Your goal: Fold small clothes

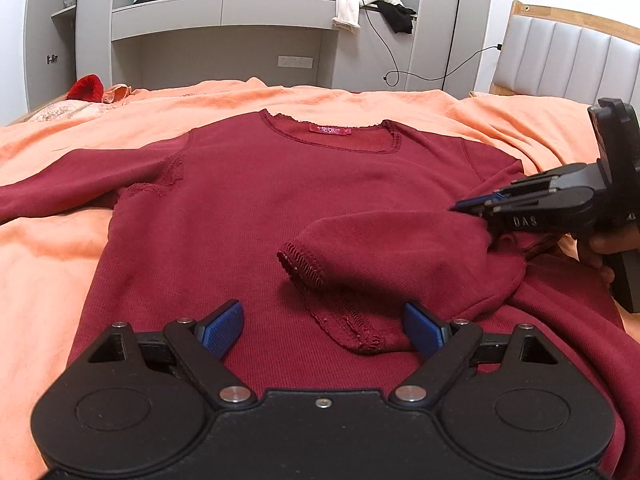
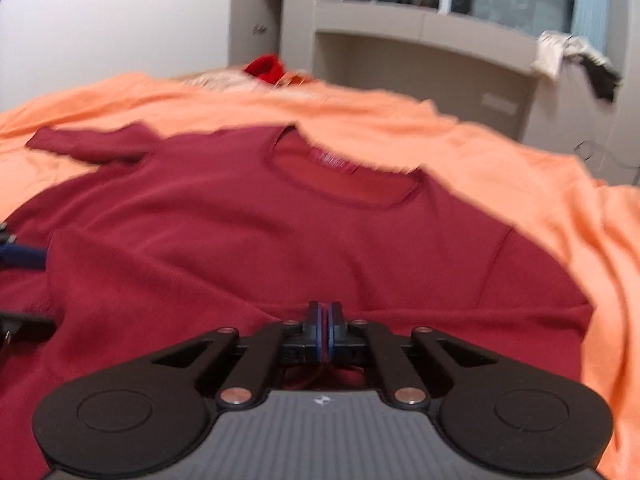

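A dark red long-sleeved top (image 1: 248, 200) lies flat on the bed, neckline and pink label at the far side. Its right sleeve (image 1: 384, 248) is folded across the body, with the lace cuff (image 1: 304, 268) near the middle. My right gripper (image 1: 464, 206) comes in from the right, shut on that sleeve's fabric and holding a fold of it raised. In the right wrist view its pads (image 2: 325, 312) are pressed together with red cloth bunched under them. My left gripper (image 1: 324, 330) hovers open over the lower body of the top (image 2: 240, 232), holding nothing. The other sleeve (image 1: 72, 176) stretches out left.
An orange sheet (image 1: 400, 104) covers the bed. A bright red item (image 1: 86, 87) lies at its far left corner. A padded headboard (image 1: 560, 56) stands at the right. Grey shelving with draped clothes (image 1: 360, 4) and a hanging cable (image 1: 392, 76) backs the bed.
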Available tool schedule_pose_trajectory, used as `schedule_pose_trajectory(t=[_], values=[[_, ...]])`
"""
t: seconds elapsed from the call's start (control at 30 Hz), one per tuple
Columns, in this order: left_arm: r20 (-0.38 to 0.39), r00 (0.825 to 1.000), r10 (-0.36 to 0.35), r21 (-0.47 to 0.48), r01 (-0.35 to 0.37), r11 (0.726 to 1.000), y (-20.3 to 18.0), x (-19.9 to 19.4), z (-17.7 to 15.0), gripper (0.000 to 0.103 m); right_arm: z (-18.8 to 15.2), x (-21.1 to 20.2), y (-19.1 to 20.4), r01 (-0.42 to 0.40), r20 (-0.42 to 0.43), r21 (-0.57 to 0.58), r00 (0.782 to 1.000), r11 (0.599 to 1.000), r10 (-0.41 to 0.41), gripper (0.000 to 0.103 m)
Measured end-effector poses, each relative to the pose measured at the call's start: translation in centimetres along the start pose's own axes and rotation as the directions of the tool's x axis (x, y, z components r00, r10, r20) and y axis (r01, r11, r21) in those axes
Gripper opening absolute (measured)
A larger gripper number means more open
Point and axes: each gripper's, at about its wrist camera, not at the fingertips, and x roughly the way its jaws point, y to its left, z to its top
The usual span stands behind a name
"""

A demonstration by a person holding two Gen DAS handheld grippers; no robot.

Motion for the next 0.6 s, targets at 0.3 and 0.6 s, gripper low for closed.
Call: schedule_pose_trajectory(t=[0.3,0.6], values=[[-0.005,1.0,-0.008,0.005,0.008,1.0,0.1,-0.2,-0.1,0.088,0.7,0.2,-0.6,0.092,0.073,0.057,0.993,0.994,-0.096,0.002],[0.019,0.999,-0.049,-0.063,0.05,0.997,1.3,-0.8,0.5,0.088,0.0,-3.1,0.3,0.027,0.082,0.052,0.996,0.998,-0.032,0.058]])
